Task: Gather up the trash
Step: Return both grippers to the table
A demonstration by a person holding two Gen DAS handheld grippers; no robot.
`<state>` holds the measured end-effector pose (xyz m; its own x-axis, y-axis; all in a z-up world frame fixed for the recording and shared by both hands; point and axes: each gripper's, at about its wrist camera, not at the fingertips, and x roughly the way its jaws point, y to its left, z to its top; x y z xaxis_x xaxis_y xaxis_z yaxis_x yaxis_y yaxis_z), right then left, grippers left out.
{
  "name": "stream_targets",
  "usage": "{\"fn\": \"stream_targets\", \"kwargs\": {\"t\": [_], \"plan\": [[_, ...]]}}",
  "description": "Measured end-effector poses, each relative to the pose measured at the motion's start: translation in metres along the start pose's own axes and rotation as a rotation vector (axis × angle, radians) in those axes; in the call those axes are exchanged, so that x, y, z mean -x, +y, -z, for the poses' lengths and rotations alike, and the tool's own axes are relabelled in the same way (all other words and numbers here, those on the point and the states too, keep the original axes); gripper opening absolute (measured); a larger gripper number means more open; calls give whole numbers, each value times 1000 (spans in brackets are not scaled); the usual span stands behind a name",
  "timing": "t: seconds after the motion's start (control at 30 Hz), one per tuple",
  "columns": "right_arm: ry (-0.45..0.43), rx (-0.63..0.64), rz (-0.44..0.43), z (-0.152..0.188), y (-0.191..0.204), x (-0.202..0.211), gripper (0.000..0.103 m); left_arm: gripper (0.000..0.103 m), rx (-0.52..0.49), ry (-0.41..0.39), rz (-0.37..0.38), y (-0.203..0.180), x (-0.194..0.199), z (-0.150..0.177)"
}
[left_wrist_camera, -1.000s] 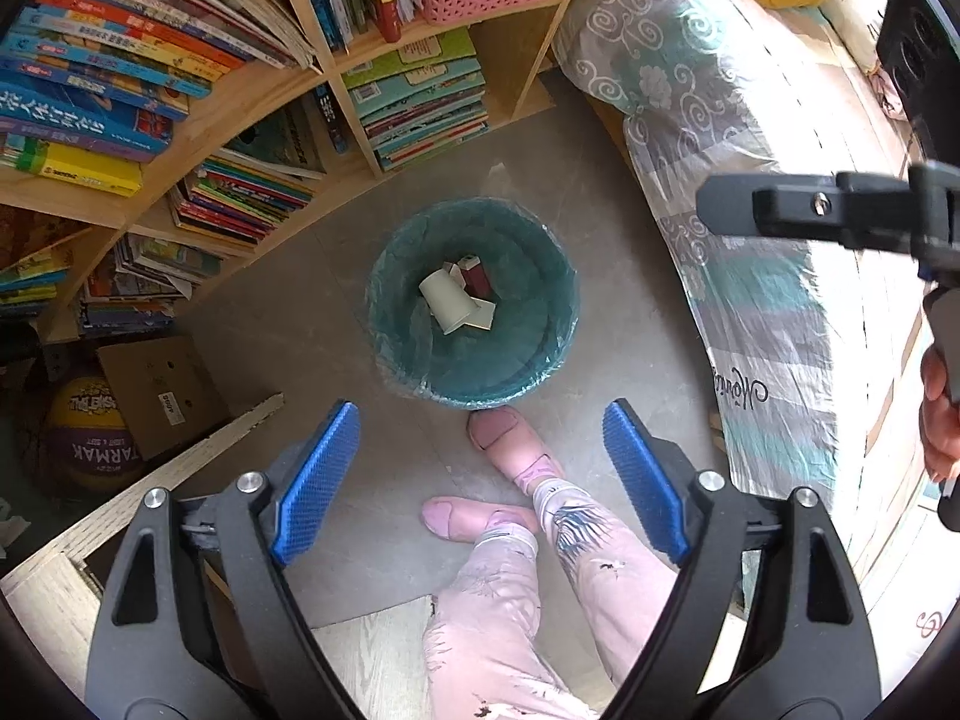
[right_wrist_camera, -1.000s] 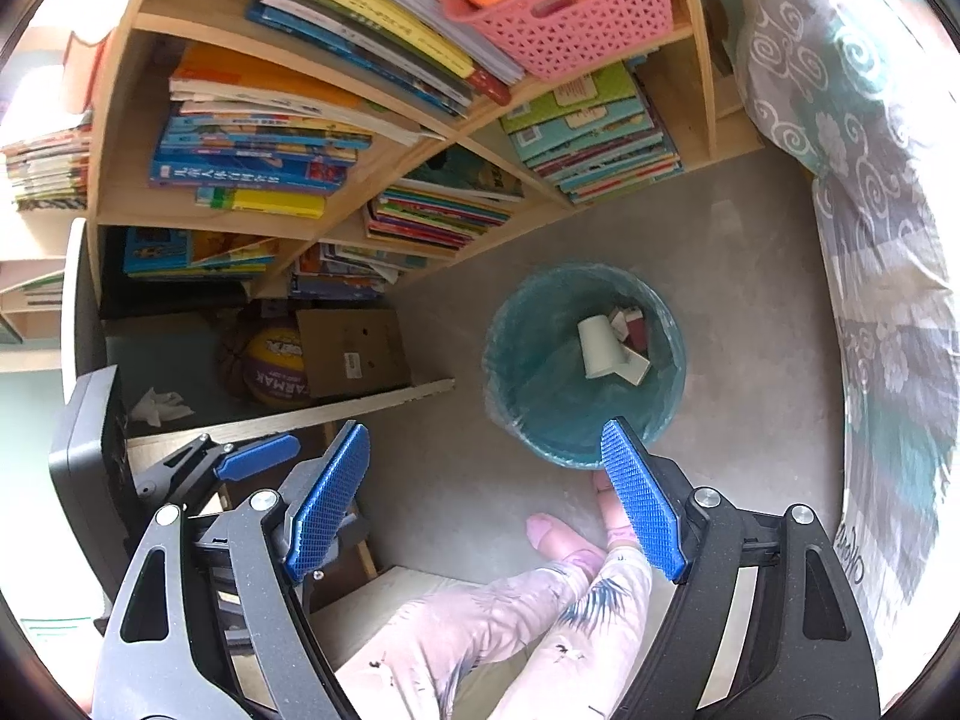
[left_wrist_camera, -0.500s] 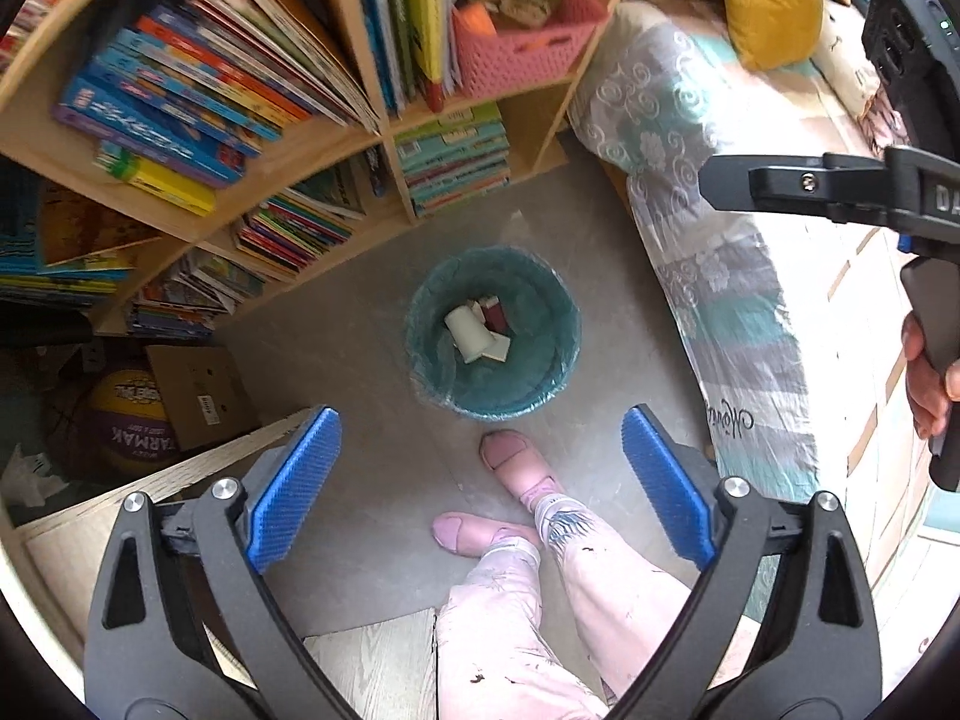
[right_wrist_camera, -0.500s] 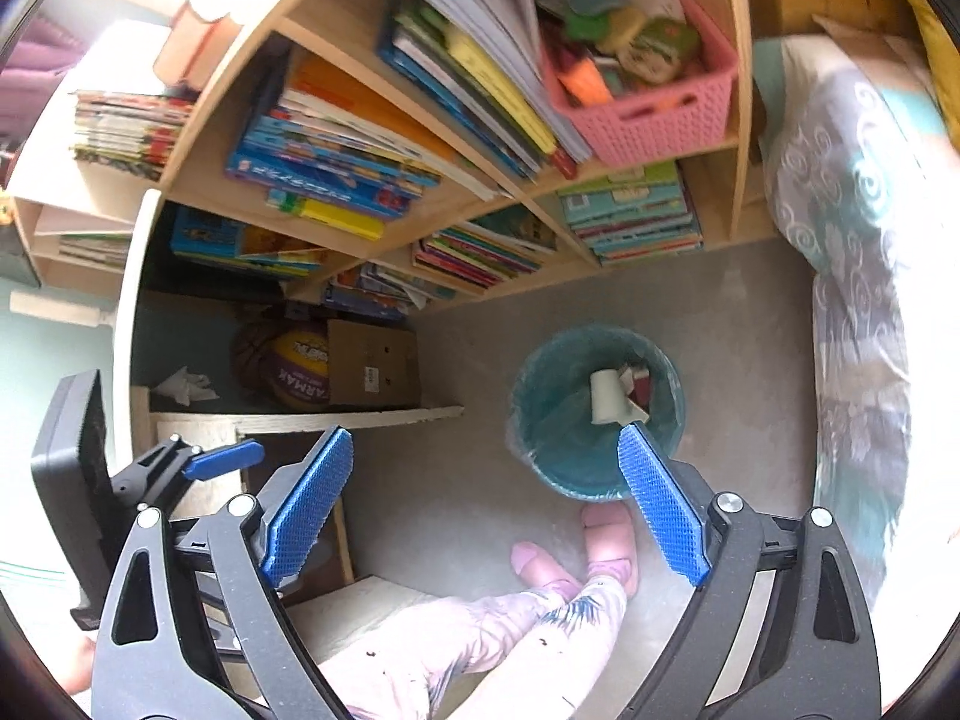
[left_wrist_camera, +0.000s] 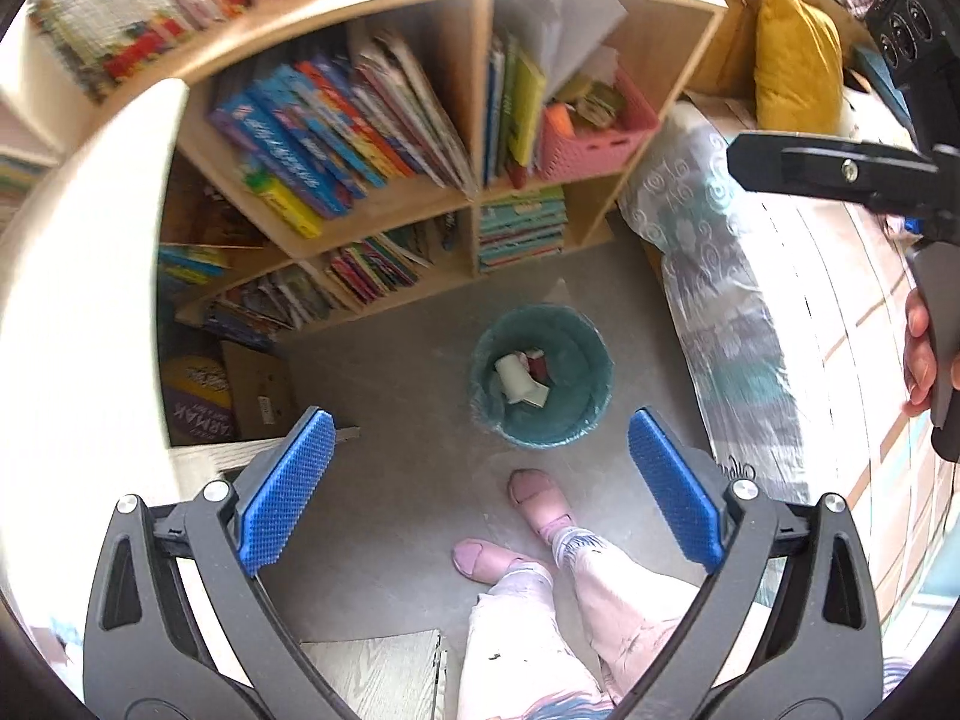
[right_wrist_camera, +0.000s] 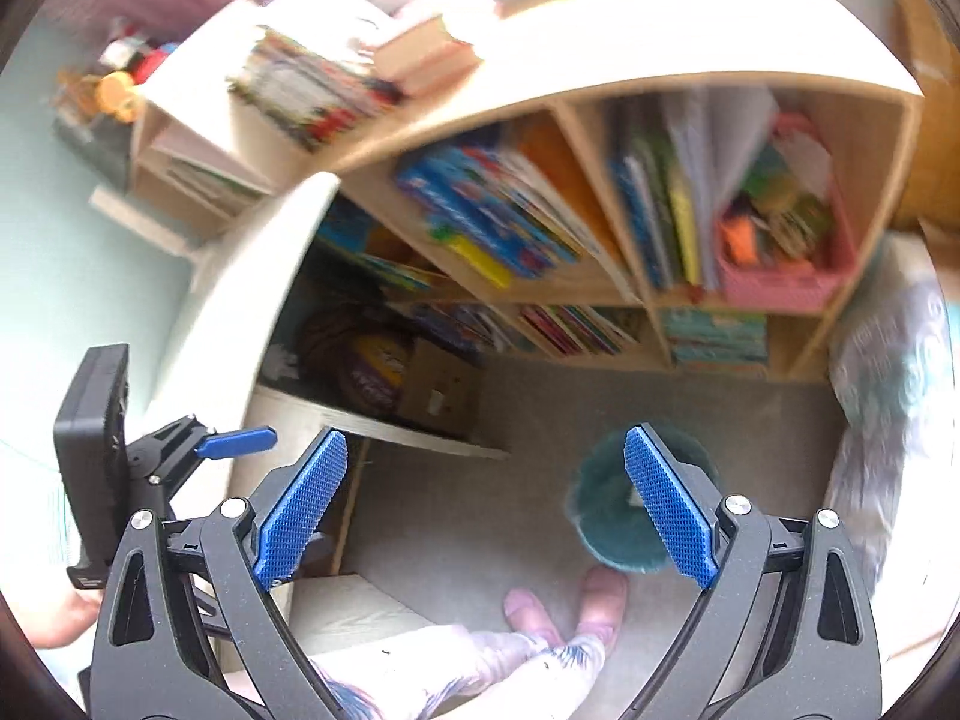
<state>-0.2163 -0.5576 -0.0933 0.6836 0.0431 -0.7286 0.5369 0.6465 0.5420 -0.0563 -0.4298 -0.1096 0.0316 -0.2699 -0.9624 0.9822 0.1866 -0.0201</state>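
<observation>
A teal bin [left_wrist_camera: 579, 354] with a plastic liner stands on the grey floor, holding crumpled white paper [left_wrist_camera: 513, 375] and a few other scraps. My left gripper [left_wrist_camera: 480, 417] hangs high above it, pointing steeply down. Its blue pads [left_wrist_camera: 282, 492] are wide apart and still opening, with nothing between them. My right gripper [right_wrist_camera: 486, 438] is also up high; its jaws are opening and hold nothing. In the right wrist view the bin [right_wrist_camera: 603, 522] sits partly behind the right pad. The trash in it is hidden there.
A wooden bookshelf [left_wrist_camera: 384, 204] full of books, with a pink basket [left_wrist_camera: 591, 147], stands behind the bin. A bed with a patterned cover [left_wrist_camera: 720, 300] and a yellow pillow [left_wrist_camera: 792, 60] lies to the right. A basketball [left_wrist_camera: 198, 396], a cardboard box [left_wrist_camera: 261, 387] and the person's slippered feet [left_wrist_camera: 540, 495] are nearby.
Both grippers have risen, so the bin looks smaller and farther below. Both pairs of jaws have spread wider. The right view has rolled and tilted up toward the shelf top.
</observation>
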Motion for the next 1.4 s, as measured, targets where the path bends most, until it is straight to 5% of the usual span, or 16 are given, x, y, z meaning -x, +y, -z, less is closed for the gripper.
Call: {"fn": "stream_targets", "kwargs": {"t": [0.23,0.5,0.93,1.4], "plan": [[8,155,-52,-23,59,-2,93,96,98,-70,-68,34,52,27],[119,361,-139,-30,139,-32,93,96,256,-111,-191,82,101,78],[293,650,-294,-13,275,-91,93,96,611,-111,-339,155,150,195],[435,901,-361,31,369,-133,93,96,932,-105,-433,179,177,300]]}}
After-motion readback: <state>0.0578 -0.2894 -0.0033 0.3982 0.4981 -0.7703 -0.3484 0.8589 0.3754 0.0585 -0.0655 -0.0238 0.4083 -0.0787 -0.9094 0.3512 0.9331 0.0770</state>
